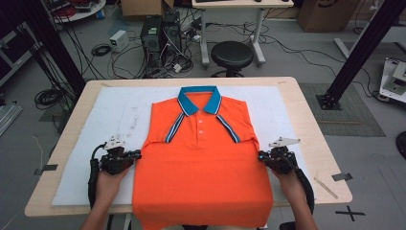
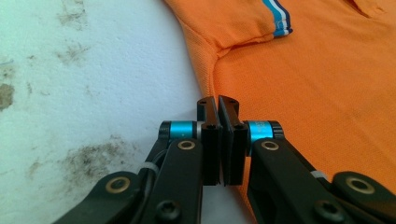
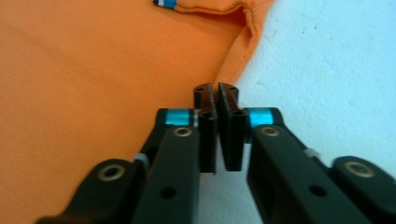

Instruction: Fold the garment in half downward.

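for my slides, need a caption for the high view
Orange polo shirt flat on white mat, both grippers shut at its side edges.

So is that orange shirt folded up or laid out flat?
Mostly spread: the orange shirt lies face up on the table, sleeves tucked in, hem over the near edge.

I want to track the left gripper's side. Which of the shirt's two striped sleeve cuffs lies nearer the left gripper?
The striped cuff on the high view's left side, slanting down from the blue collar toward the left gripper; the other cuff lies across the button placket.
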Tool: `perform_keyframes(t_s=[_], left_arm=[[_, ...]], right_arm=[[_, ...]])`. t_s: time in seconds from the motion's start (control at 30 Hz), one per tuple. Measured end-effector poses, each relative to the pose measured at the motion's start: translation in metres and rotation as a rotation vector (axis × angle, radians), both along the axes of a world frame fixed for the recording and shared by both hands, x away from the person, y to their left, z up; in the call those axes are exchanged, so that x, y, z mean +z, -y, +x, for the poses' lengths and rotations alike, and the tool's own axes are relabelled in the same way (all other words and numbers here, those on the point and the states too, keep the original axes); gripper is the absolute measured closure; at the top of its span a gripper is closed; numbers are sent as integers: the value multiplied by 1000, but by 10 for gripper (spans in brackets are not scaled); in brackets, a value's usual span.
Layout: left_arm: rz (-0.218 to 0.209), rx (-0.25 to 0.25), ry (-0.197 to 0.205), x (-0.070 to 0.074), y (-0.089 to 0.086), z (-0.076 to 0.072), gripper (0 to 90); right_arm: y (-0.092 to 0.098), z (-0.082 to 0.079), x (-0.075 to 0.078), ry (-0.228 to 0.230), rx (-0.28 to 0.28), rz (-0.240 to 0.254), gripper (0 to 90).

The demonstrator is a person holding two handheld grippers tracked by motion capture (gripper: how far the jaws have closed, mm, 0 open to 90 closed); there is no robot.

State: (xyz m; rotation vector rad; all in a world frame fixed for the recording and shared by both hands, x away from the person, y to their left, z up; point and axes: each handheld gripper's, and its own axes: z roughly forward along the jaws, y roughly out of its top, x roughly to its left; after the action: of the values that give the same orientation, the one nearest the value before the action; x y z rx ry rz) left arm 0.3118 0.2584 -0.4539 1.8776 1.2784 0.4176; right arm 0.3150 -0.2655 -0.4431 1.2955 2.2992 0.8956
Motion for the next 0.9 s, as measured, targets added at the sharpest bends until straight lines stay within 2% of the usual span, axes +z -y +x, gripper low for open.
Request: perform_keyframes(t_s=[0.13, 0.17, 0.23, 0.43, 0.47, 0.5, 0.6, 0.63, 0.7, 0.77, 0.9], left_arm=[[-17, -1, 1, 1, -3, 0, 878], [-26, -2, 3, 2, -4, -1, 879], [-50, 1, 5, 4, -8, -3, 879], [-67, 1, 3, 1, -11, -6, 867], [-63, 4, 3, 1, -11, -6, 818], [-72, 8, -9, 0, -11, -6, 702], [-83, 21, 6, 0, -13, -10, 528], [-93, 26, 1, -1, -13, -12, 432], [-105, 19, 6, -1, -14, -17, 430], [-100, 5, 7, -1, -13, -23, 430], [-96, 0, 3, -1, -11, -32, 435]], right_arm=[[0, -4, 5, 28, -4, -8, 888], [1, -7, 9, 49, -5, -3, 888], [3, -10, 11, 53, -5, 2, 888], [7, -15, 9, 48, -13, 19, 887], [6, -14, 8, 49, -16, 21, 881], [6, -14, 7, 48, -17, 23, 850], [4, -15, 7, 50, -19, 34, 680], [2, -18, 8, 73, -26, 35, 593], [2, -21, 9, 86, -14, 37, 566], [1, -29, 11, 110, -6, 40, 522], [3, -35, 9, 102, -12, 37, 514]])
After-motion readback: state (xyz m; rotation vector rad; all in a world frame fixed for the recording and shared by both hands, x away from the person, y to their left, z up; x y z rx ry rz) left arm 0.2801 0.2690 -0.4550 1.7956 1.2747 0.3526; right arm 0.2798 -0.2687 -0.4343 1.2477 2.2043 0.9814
